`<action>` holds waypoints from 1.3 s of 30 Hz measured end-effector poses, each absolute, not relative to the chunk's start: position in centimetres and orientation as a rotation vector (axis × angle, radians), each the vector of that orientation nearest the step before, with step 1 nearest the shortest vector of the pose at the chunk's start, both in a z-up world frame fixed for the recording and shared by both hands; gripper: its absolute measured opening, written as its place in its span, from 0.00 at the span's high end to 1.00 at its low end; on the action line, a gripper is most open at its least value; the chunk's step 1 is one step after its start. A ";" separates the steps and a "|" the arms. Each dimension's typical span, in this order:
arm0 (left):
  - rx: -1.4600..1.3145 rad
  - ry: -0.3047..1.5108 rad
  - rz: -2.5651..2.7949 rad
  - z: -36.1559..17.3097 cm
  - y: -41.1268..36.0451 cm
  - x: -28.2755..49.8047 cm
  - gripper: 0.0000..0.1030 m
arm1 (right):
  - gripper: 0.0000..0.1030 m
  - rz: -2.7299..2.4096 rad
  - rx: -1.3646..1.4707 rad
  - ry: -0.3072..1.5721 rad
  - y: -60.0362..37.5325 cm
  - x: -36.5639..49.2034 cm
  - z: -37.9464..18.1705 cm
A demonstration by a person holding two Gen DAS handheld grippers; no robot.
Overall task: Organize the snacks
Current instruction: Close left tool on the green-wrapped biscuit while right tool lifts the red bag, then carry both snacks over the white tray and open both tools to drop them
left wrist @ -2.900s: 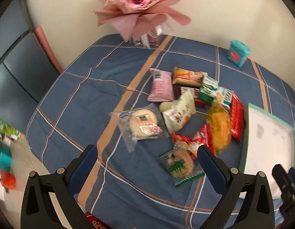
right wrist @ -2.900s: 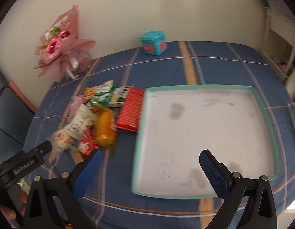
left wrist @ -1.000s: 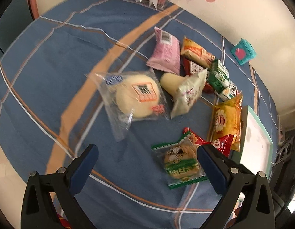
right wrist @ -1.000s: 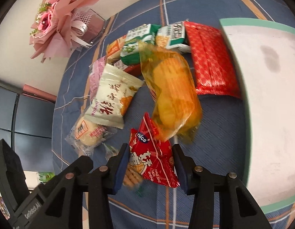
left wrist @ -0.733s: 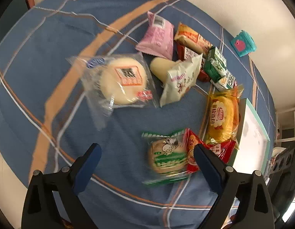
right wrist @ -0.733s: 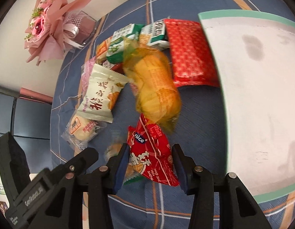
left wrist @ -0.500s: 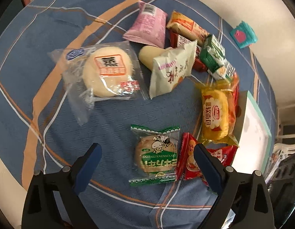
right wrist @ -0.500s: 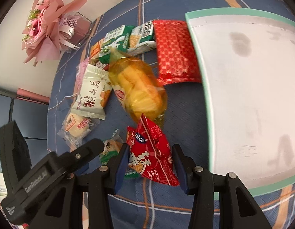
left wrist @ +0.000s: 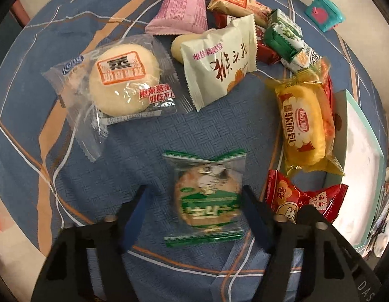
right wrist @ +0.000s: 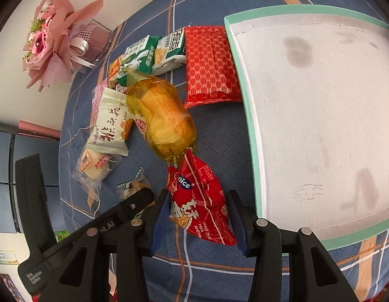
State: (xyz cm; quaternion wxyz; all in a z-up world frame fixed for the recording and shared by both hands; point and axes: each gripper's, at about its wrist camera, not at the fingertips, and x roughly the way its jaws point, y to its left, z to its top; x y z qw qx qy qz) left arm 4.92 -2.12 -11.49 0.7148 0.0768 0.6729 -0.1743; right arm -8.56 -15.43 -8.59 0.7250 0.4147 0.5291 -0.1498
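The left gripper points straight down over the green cookie, low centre of its view. Its jaws have just been closing, and the cookie lies between them. The right pad looks to touch the wrapper's edge while the left pad stands just clear, so it is not yet gripped. To do this well, I would keep closing squarely on the round biscuit, not the loose crimped ends, and press gently so it does not crack.

The right gripper is clenched on the red pack, low centre of its view, with the pack's top poking up toward the yellow bread. The tray fills the right side, just beside that pack, and looks bare. The remaining snacks crowd the upper left.
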 end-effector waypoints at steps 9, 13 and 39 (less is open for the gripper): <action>0.120 1.442 -0.366 -9.5 0.8 4.9 0.50 | 0.55 -0.295 0.888 1.144 -15.0 -8.3 -7.7; 0.093 1.389 -0.367 -7.7 1.6 4.1 0.50 | 0.55 -0.290 0.868 1.108 -14.7 -8.2 -6.5; 0.178 1.178 -0.579 0.5 -10.3 0.5 0.50 | 0.55 -0.716 0.820 0.907 -26.3 -14.5 -1.8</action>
